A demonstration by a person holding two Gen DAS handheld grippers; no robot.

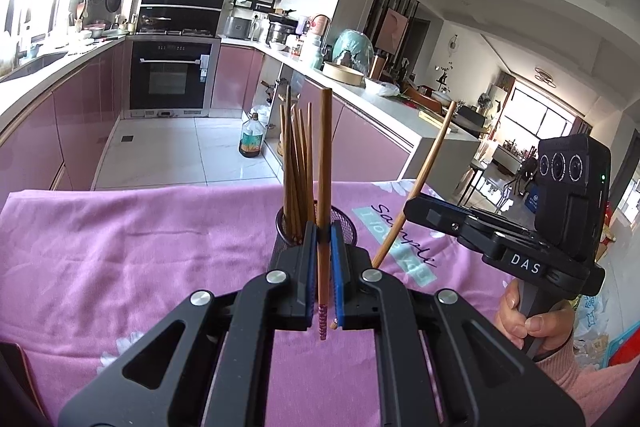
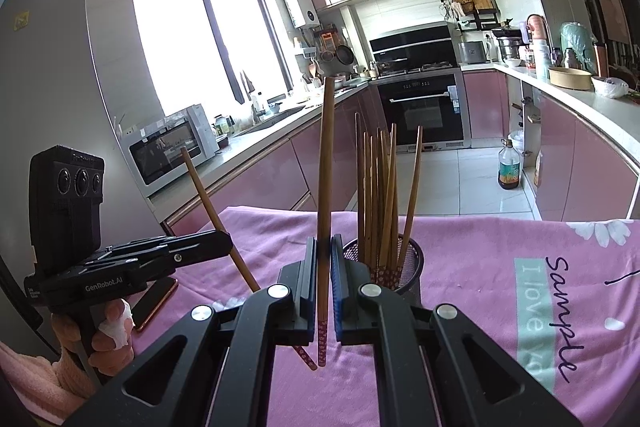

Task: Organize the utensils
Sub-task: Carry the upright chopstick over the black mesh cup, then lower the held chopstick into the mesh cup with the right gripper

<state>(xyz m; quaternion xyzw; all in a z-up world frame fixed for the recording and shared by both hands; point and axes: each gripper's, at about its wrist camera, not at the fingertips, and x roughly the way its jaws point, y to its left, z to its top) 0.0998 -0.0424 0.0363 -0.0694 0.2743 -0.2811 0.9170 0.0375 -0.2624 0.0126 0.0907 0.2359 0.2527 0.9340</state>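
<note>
Left tongs (image 1: 322,239): my pads clamp one brown wooden chopstick (image 1: 324,163), upright.
Right tongs (image 2: 325,251): clamping another brown wooden chopstick (image 2: 325,163) upright beside the black mesh cup (image 2: 412,263).

Brown chopsticks (image 2: 376,195), pink floral tips; blk holder (image 2: 408,267)

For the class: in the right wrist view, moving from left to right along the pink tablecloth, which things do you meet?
Black left gripper holding a slanted wooden chopstick → upright wooden chopstick clamped in the right gripper → black mesh cup of chopsticks → "Sample" lettering.
</note>
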